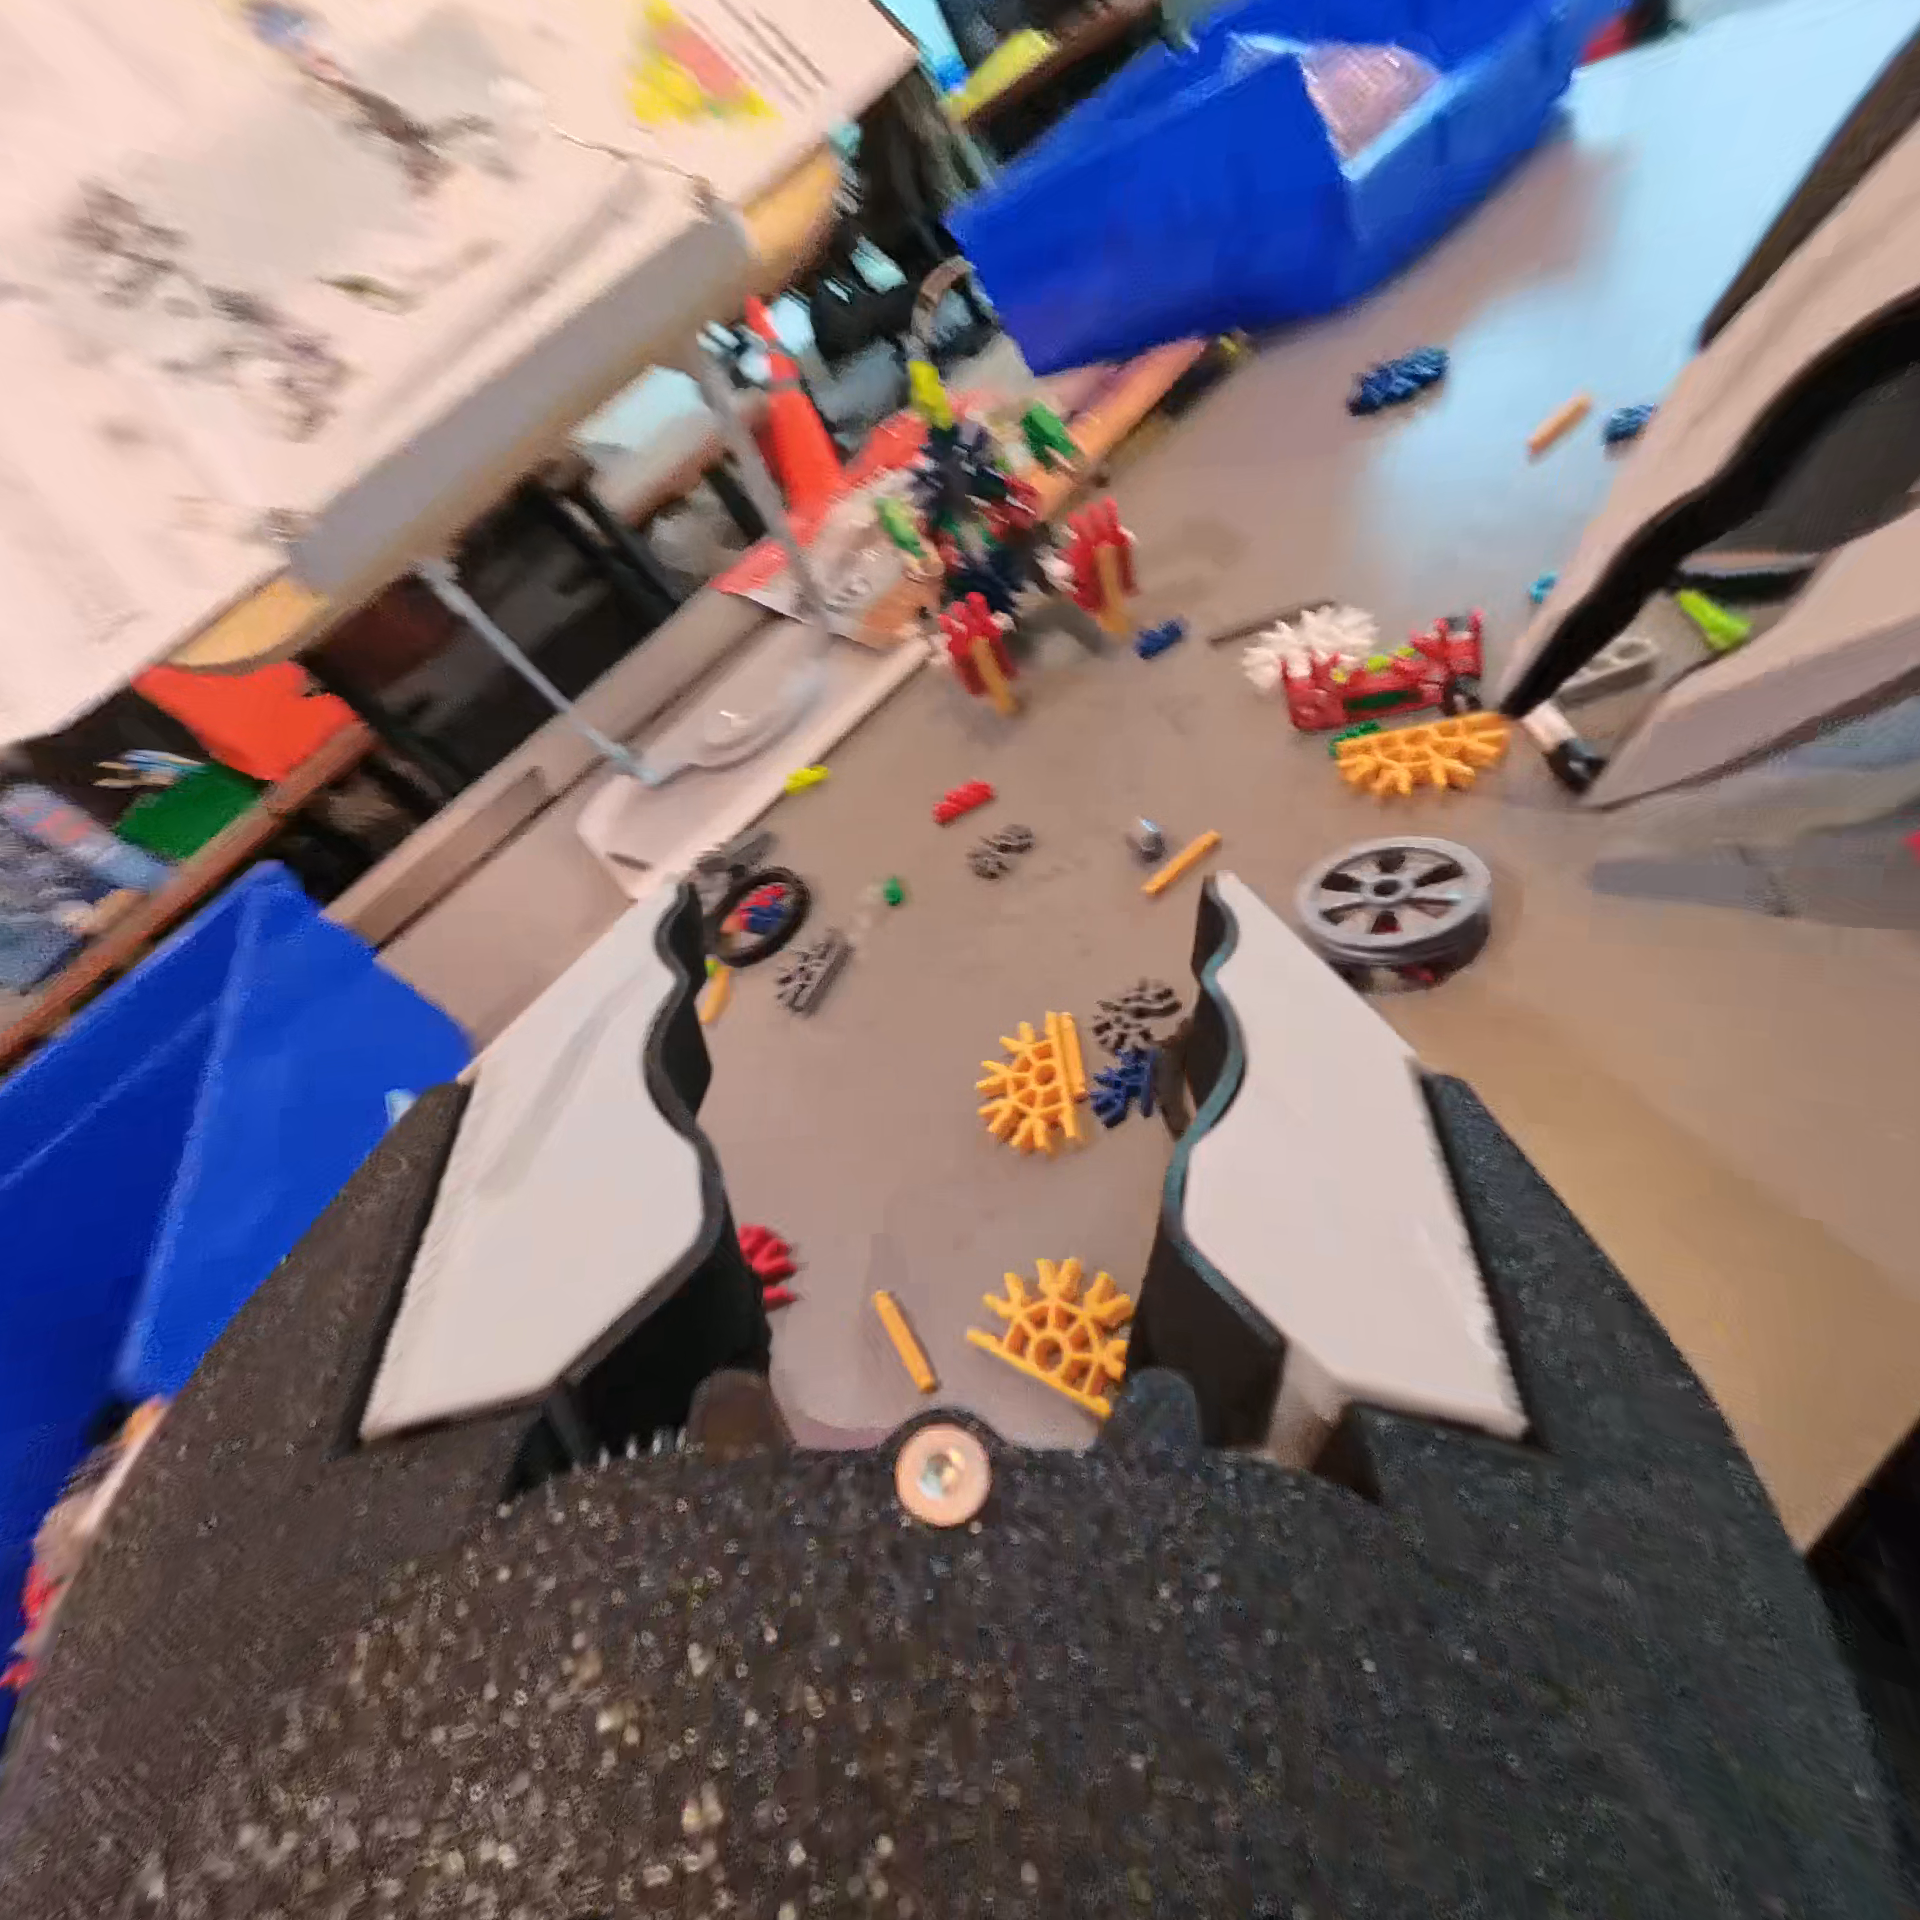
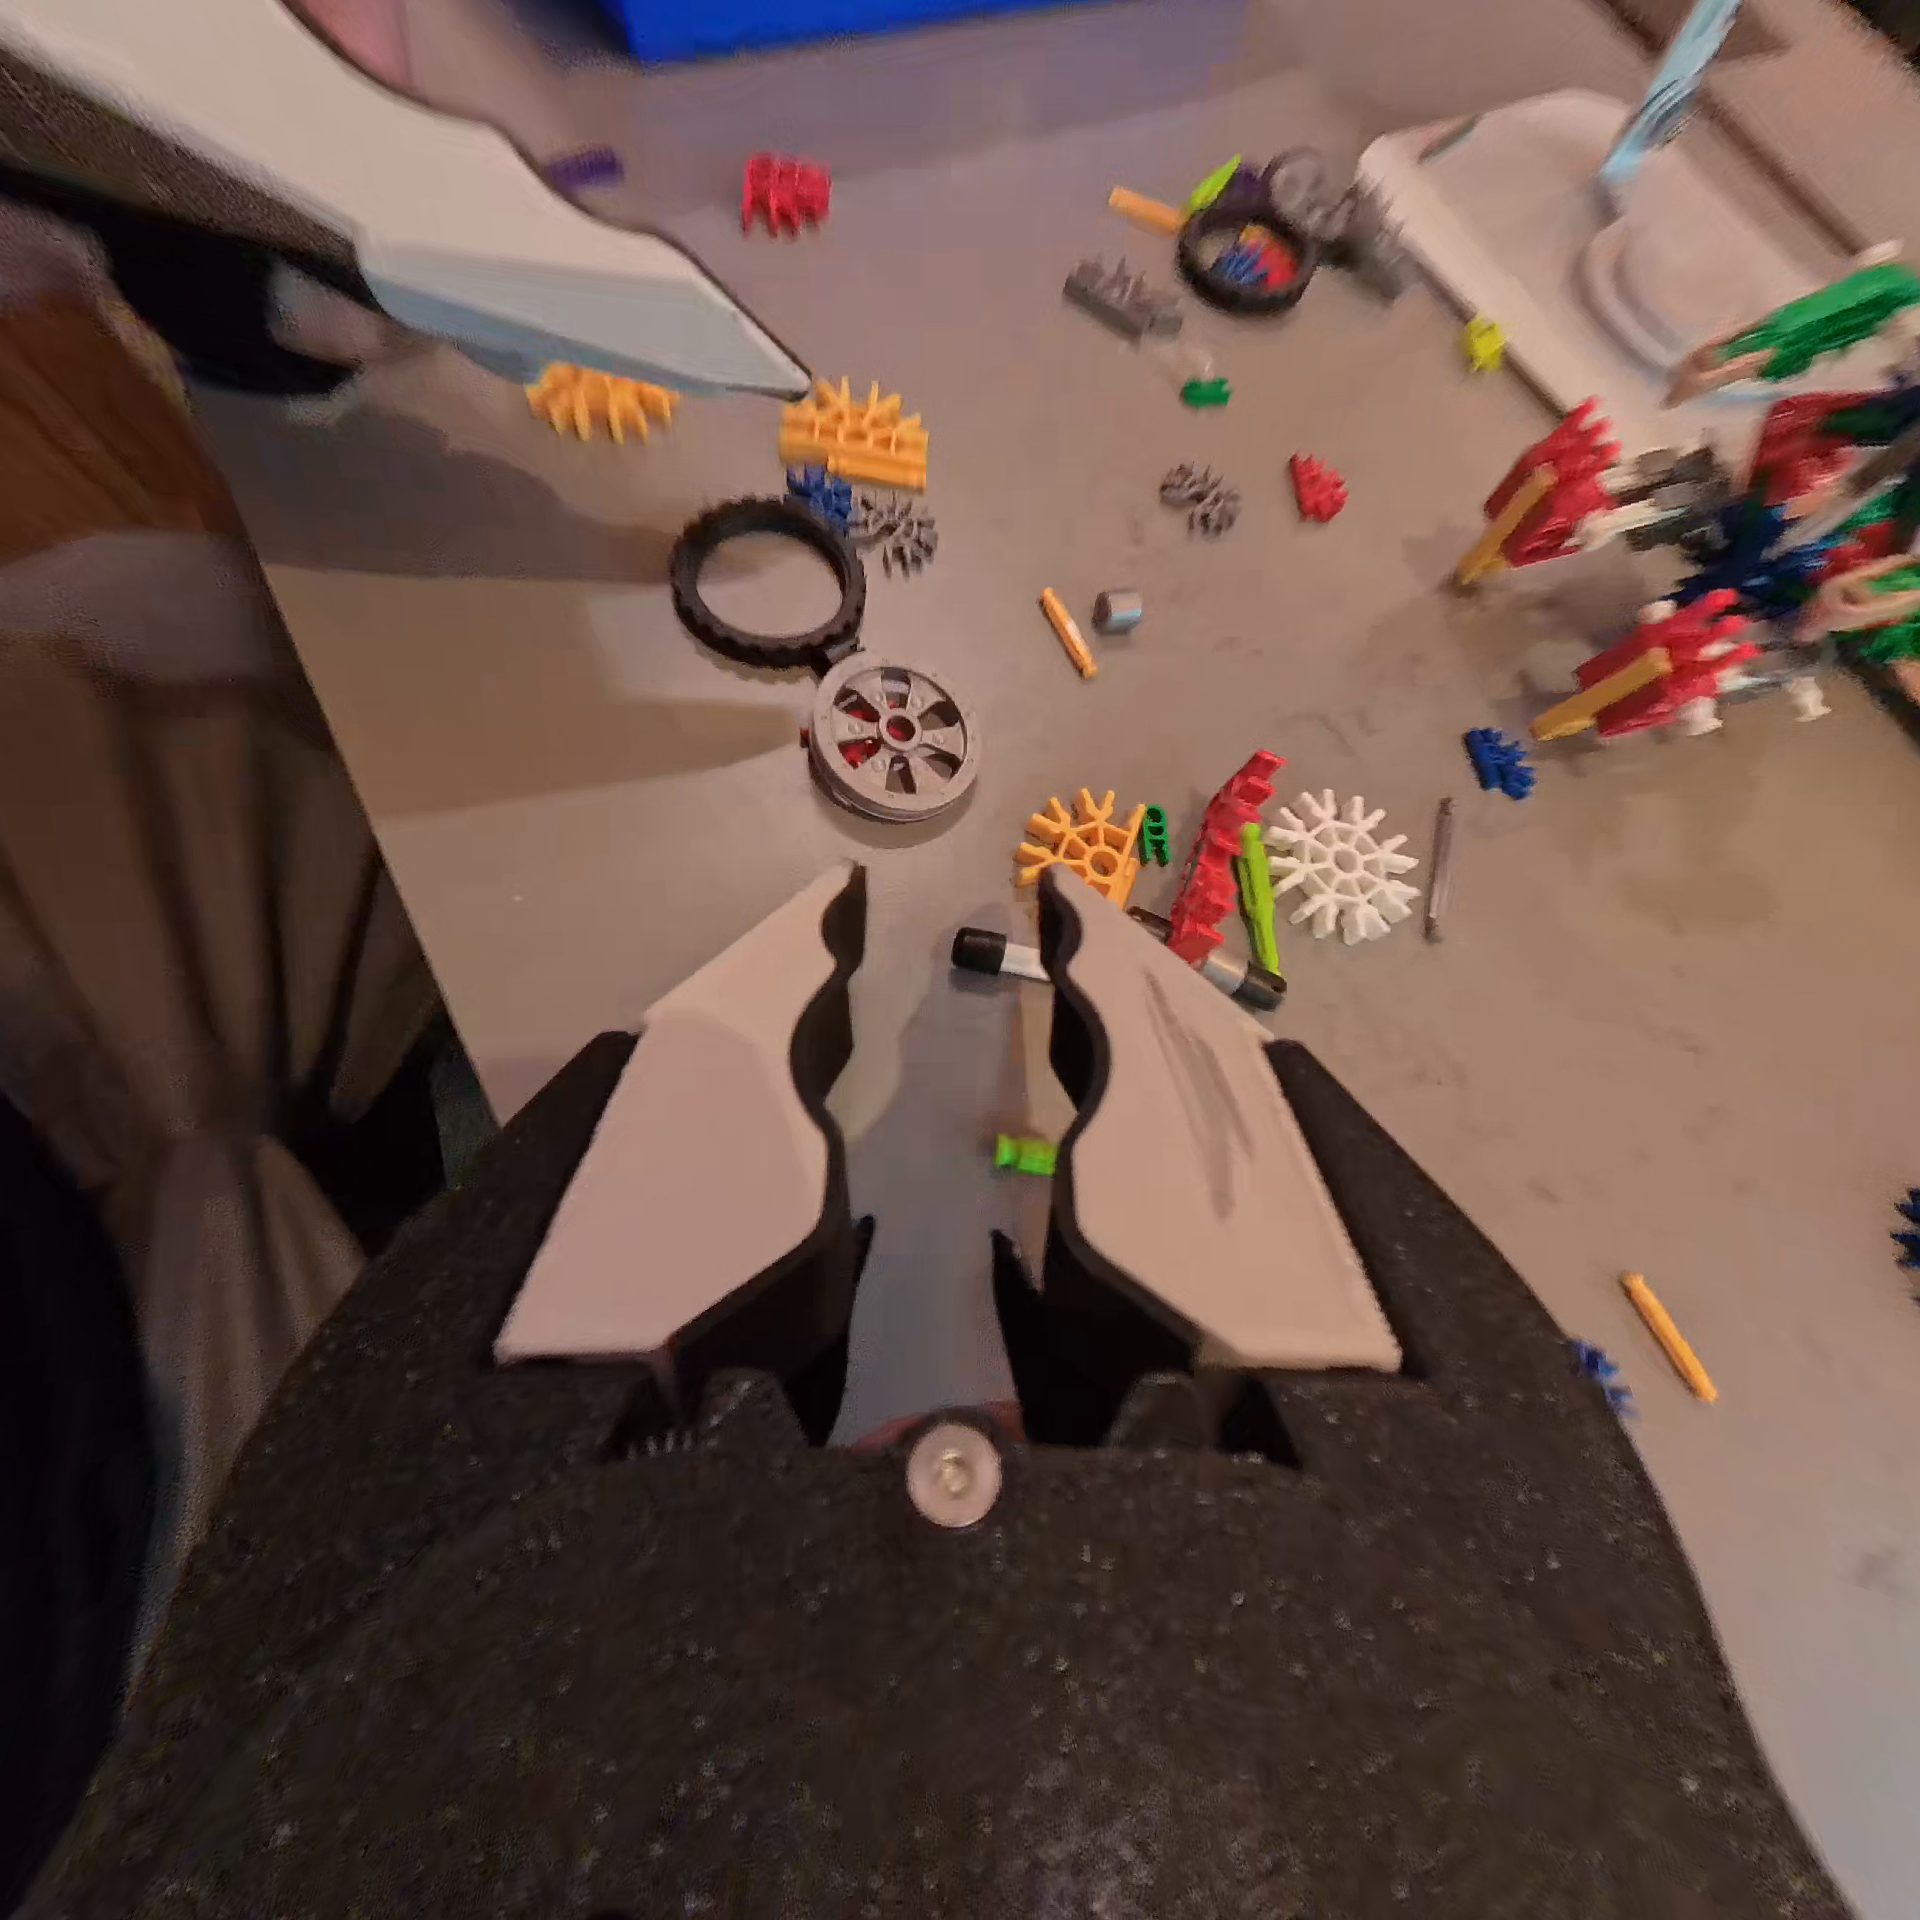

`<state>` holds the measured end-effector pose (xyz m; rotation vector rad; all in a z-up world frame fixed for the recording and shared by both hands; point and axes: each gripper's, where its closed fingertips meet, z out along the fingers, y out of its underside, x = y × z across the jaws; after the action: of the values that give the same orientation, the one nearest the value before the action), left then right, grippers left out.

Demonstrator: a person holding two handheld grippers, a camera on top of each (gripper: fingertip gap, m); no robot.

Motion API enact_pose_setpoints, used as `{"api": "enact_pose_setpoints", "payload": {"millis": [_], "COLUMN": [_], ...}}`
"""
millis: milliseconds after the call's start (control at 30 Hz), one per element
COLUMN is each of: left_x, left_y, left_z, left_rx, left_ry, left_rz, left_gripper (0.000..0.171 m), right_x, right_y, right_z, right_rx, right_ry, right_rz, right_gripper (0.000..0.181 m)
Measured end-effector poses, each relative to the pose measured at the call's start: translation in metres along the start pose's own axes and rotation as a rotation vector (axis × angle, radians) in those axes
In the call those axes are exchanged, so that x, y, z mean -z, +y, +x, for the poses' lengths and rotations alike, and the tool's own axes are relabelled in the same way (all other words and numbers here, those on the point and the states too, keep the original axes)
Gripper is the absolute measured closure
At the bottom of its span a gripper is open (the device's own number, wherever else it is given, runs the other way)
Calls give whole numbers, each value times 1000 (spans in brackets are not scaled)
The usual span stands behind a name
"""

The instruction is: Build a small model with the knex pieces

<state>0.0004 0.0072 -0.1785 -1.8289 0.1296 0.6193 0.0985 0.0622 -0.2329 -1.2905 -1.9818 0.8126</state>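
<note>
My left gripper (image 1: 951, 902) is open and empty, low over a grey table (image 1: 1558, 1143). Between its fingers lie two yellow connectors (image 1: 1034, 1083) (image 1: 1060, 1340), a yellow rod (image 1: 904, 1340) and a blue connector (image 1: 1127, 1081). A grey wheel (image 1: 1392, 914) lies just right of its right fingertip. My right gripper (image 2: 948, 878) is open and empty. A black-capped rod piece (image 2: 992, 951) and a small green piece (image 2: 1023, 1153) lie between its fingers. The same grey wheel (image 2: 894, 738) and a black tyre ring (image 2: 769, 592) lie just ahead of it. The left gripper's finger (image 2: 582, 281) points at a yellow connector (image 2: 852, 431).
A built model of red, blue and green pieces (image 1: 987, 520) (image 2: 1766, 561) stands at the far side. A white snowflake connector (image 2: 1340, 862), a red piece (image 2: 1221, 852) and other loose pieces are scattered about. Blue bins (image 1: 1247, 177) (image 1: 208, 1143) and a white tray (image 2: 1558, 239) border the table. Between my right fingertips and the grey wheel (image 1: 1392, 914) there is roughly 4 centimeters. My right wrist view (image 2: 868, 724) looks at it from another angle.
</note>
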Motion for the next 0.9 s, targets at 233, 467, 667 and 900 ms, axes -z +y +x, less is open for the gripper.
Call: {"api": "enact_pose_setpoints", "payload": {"millis": [233, 467, 667, 900], "left_x": [12, 11, 6, 3], "left_y": [1, 0, 4, 5], "left_z": [-20, -24, -23, -18], "left_rx": [-250, -294, -329, -361], "left_ry": [-287, -345, -353, -348], "left_rz": [89, 89, 55, 46], "left_gripper": [86, 83, 83, 82], "right_x": [65, 80, 46, 71], "right_y": [-6, 2, 54, 64], "right_z": [-22, -134, -201, -259], "right_rx": [-63, -112, -124, -194], "right_ry": [76, -185, -231, -241], "right_rz": [270, 464, 315, 348], "right_gripper": [145, 147, 138, 131]}}
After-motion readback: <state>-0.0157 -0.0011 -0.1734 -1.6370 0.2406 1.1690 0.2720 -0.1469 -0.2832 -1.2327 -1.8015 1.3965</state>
